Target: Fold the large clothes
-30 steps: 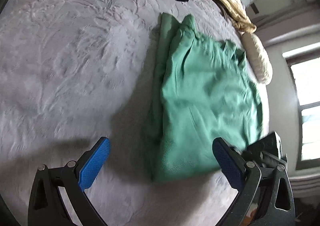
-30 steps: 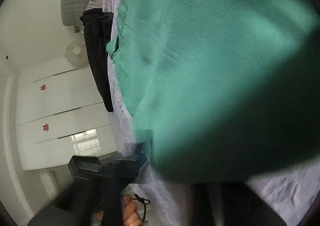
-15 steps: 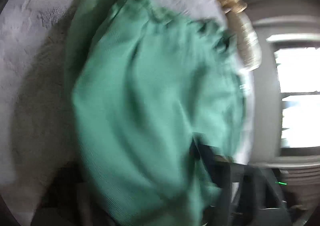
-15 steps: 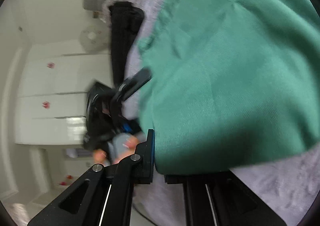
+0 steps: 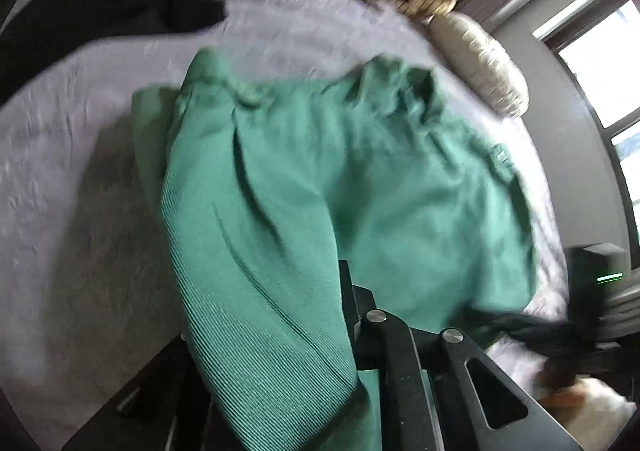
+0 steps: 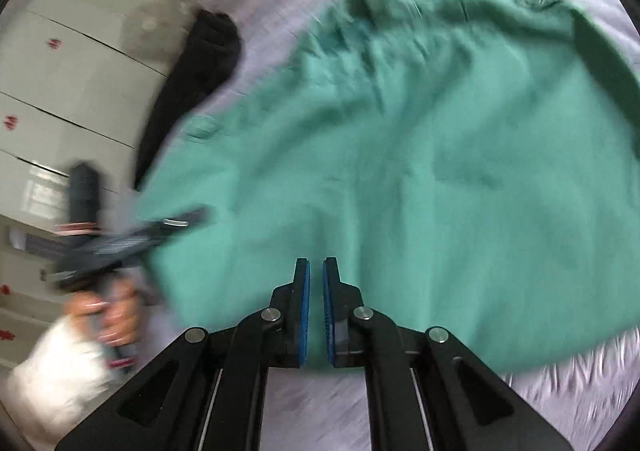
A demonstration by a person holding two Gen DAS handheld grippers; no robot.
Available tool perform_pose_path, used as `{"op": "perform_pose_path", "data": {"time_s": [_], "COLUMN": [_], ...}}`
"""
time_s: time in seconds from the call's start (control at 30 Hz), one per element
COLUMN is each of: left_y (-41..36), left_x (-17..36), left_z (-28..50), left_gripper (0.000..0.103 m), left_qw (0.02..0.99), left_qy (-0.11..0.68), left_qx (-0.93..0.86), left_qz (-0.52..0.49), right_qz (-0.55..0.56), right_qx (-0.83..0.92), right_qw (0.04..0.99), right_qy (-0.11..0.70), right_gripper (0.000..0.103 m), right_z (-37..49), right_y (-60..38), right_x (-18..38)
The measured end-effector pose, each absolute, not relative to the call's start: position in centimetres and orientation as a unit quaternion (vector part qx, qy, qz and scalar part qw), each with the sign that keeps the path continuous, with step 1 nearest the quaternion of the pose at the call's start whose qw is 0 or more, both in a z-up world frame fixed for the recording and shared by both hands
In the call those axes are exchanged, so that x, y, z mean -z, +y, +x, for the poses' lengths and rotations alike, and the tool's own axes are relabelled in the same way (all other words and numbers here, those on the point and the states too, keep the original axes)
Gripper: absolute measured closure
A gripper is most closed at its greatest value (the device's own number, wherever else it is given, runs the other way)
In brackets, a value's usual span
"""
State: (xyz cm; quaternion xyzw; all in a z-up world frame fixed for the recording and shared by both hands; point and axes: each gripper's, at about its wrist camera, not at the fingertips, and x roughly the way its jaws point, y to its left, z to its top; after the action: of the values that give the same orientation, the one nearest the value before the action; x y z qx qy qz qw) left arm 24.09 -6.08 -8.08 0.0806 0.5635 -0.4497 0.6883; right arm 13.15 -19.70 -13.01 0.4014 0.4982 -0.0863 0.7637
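On bed, green garment (image 6: 420,155) crosswise.

matt ribbed green cloth garment (image 5: 256,291) lies on a seemingly embossed, matt grey bedspread (image 5: 68,155).

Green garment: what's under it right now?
The green garment lies on the lavender bedspread, which shows around its edges. The left gripper has a fold draped over its fingers, hiding them. Anything else beneath is covered.
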Motion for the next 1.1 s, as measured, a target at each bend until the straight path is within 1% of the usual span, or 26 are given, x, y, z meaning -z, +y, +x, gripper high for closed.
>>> {"op": "perform_pose_path", "data": {"time_s": [0.03,0.07,0.13,0.23,0.33,0.47,0.53,0.6,0.7,0.8,0.83,0.87,0.9,0.93,0.97,1.03,1.1], "left_y": [-6.2,-6.5,-8.6,-12.6,-16.0,-22.4,-26.2,-29.3,-34.1,-36.8,-37.1,-37.1,-37.1,-37.1,-37.0,-36.9,-36.9], "left_x": [7.3,6.3,4.3,1.7,-1.0,-2.8,-2.2,-0.8,3.4,8.0,9.0,9.5,9.7,9.7,9.3,8.2,6.8], "left_z": [24.0,23.7,22.2,19.2,16.1,10.8,7.9,5.8,2.9,0.7,0.1,-0.4,-0.7,-1.0,-1.4,-2.6,-4.1], "left_gripper": [0.089,0.089,0.089,0.089,0.089,0.089,0.089,0.089,0.089,0.088,0.082,0.070,0.063,0.045,0.031,0.020,0.020], "left_qw": [0.691,0.694,0.702,0.713,0.715,0.693,0.679,0.663,0.653,0.655,0.656,0.656,0.656,0.656,0.656,0.651,0.633], "left_qy": [0.558,0.550,0.529,0.496,0.463,0.424,0.412,0.418,0.430,0.437,0.437,0.438,0.438,0.437,0.432,0.415,0.408], "left_qx": [0.453,0.459,0.469,0.481,0.504,0.549,0.567,0.575,0.564,0.529,0.520,0.516,0.519,0.526,0.537,0.562,0.588], "left_qz": [0.077,0.075,0.088,0.115,0.143,0.196,0.221,0.233,0.266,0.315,0.328,0.334,0.329,0.320,0.309,0.297,0.295], "right_qz": [0.403,0.403,0.409,0.452,0.489,0.520,0.535,0.550,0.578,0.623,0.638,0.648,0.654,0.655,0.657,0.660,0.665], "right_qx": [0.083,0.081,0.070,0.032,0.009,0.037,0.058,0.078,0.102,0.108,0.100,0.097,0.093,0.090,0.087,0.083,0.081], "right_qw": [0.756,0.760,0.767,0.756,0.752,0.770,0.769,0.765,0.746,0.711,0.703,0.697,0.694,0.694,0.694,0.692,0.688], "right_qy": [0.509,0.504,0.490,0.472,0.441,0.368,0.346,0.326,0.314,0.306,0.298,0.291,0.285,0.283,0.282,0.280,0.279], "right_gripper": [0.096,0.096,0.096,0.096,0.096,0.096,0.096,0.094,0.093,0.092,0.093,0.093,0.093,0.093,0.093,0.093,0.093], "right_z": [13.6,13.8,13.5,12.6,10.4,3.7,0.3,-3.0,-6.8,-8.7,-9.0,-9.3,-9.6,-9.7,-9.9,-10.0,-9.5], "right_y": [-19.6,-19.5,-19.6,-20.6,-22.4,-27.2,-29.4,-32.0,-34.7,-35.9,-36.0,-36.0,-36.0,-35.9,-35.8,-35.9,-36.0], "right_x": [14.4,15.1,15.1,15.3,14.2,11.6,11.1,11.4,13.5,16.8,17.6,18.1,18.4,18.6,18.7,18.8,19.1]}}
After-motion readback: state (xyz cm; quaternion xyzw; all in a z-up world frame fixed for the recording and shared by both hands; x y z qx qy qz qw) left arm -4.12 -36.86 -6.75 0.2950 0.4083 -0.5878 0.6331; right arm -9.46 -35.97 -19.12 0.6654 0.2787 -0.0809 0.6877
